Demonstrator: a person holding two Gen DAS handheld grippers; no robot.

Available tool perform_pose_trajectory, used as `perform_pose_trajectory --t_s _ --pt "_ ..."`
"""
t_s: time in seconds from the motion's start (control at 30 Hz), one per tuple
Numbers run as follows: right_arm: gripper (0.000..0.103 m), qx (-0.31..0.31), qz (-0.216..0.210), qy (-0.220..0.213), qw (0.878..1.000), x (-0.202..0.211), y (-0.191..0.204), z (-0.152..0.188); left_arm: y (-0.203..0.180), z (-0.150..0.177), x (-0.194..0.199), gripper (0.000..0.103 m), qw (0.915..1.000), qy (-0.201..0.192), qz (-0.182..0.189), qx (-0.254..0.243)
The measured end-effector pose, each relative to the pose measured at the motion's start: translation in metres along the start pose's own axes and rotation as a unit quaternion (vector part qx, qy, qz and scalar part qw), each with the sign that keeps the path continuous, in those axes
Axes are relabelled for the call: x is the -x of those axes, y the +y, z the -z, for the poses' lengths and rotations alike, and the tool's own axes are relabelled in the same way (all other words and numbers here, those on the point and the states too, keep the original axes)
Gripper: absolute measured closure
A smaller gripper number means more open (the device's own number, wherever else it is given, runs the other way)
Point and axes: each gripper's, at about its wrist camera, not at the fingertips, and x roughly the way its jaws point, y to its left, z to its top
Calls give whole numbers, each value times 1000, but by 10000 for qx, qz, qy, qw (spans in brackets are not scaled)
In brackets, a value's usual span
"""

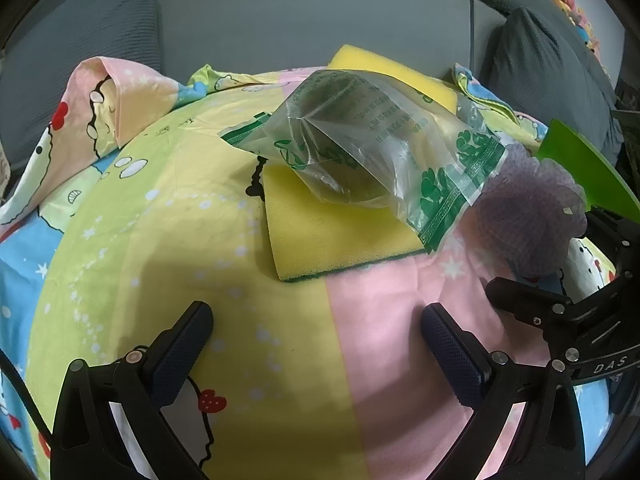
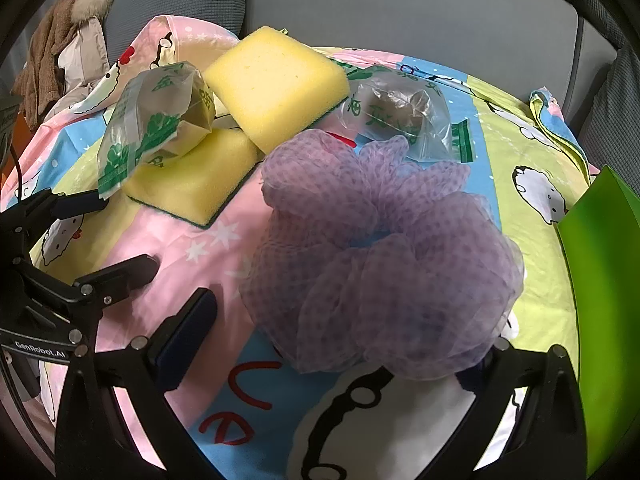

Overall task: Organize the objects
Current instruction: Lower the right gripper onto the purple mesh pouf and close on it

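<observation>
— What's happening, going left to right?

— My left gripper (image 1: 316, 344) is hovering released before the sponge (image 1: 340, 224) with a bag (image 1: 372, 148) on it. My right gripper (image 2: 348, 344) is straddling the purple pouf (image 2: 380, 256), unclenched.

— Progress?

— Barely starting, I'd judge; everything's lying scattered on the bedsheet (image 2: 520, 152).

Two yellow sponges (image 2: 276, 84) (image 2: 192, 180) overlap at upper centre of the right wrist view. Two clear green-printed bags (image 2: 156, 120) (image 2: 404, 120) flank them. A purple mesh puff (image 2: 380, 264) lies at centre frame.
</observation>
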Motion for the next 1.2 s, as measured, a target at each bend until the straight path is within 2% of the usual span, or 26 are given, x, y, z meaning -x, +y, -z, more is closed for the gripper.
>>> perform_pose_trajectory --t_s 0.23,0.27,0.4,0.53,0.7,0.9,1.0,1.1,1.2 --pt "1 -274 52 -14 9996 4 -2 -1 1 -2 2 0 9998 140 -53 122" --pt "1 -325 41 -35 9995 6 -2 0 -1 -1 3 0 9999 90 -48 119" --pt "2 -587 -289 -125 9978 16 -6 0 -16 0 14 0 9991 -70 -110 -393" --pt "3 -802 -272 -326 9959 30 -11 2 -21 -2 31 0 9985 -317 11 -446" --pt "7 -1112 -519 -648 9903 52 -16 2 -4 -10 51 0 9976 -596 330 101" --pt "16 -1312 -737 -1078 9827 84 -14 -15 26 -17 62 0 9903 -761 662 952" --pt "22 -1428 -873 -1034 9805 91 -11 -28 37 -18 66 0 9852 -854 843 1223" --pt "22 -1529 -1214 -1015 9755 98 -10 -48 42 -19 66 0 9815 -857 973 1411" --pt "22 -1612 -1267 -1048 9731 104 -13 -58 44 -18 64 0 9793 -786 1107 1500"
